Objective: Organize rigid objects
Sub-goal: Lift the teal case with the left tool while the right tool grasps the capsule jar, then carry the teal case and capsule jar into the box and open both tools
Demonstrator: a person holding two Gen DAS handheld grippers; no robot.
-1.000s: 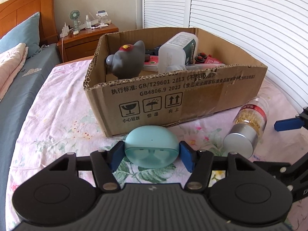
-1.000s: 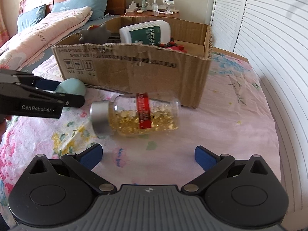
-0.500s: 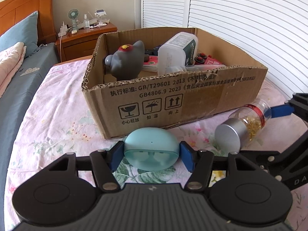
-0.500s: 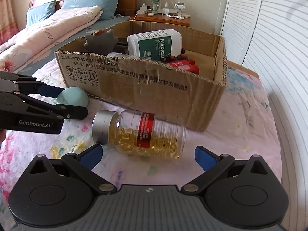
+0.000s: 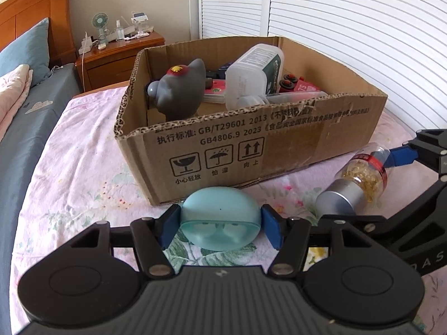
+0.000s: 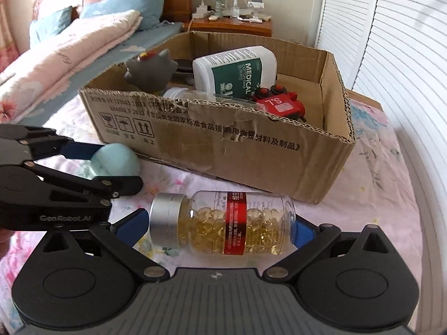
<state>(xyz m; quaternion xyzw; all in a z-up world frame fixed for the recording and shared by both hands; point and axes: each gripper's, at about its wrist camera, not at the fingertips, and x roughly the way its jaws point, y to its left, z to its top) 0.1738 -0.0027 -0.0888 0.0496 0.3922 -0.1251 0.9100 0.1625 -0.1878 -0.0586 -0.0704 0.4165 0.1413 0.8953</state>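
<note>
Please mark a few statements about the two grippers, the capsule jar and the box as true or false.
1. The left gripper is clamped on the blue egg-shaped case. True.
2. The capsule jar stands upright on the bedspread. False: it lies on its side, silver cap toward the left gripper.
3. The right gripper has its pads at the jar's two ends. True.
4. The cardboard box holds nothing. False: a grey toy, a white medical bottle and a red toy are inside.
5. The jar is already inside the box. False: it lies on the bed in front of the box.
</note>
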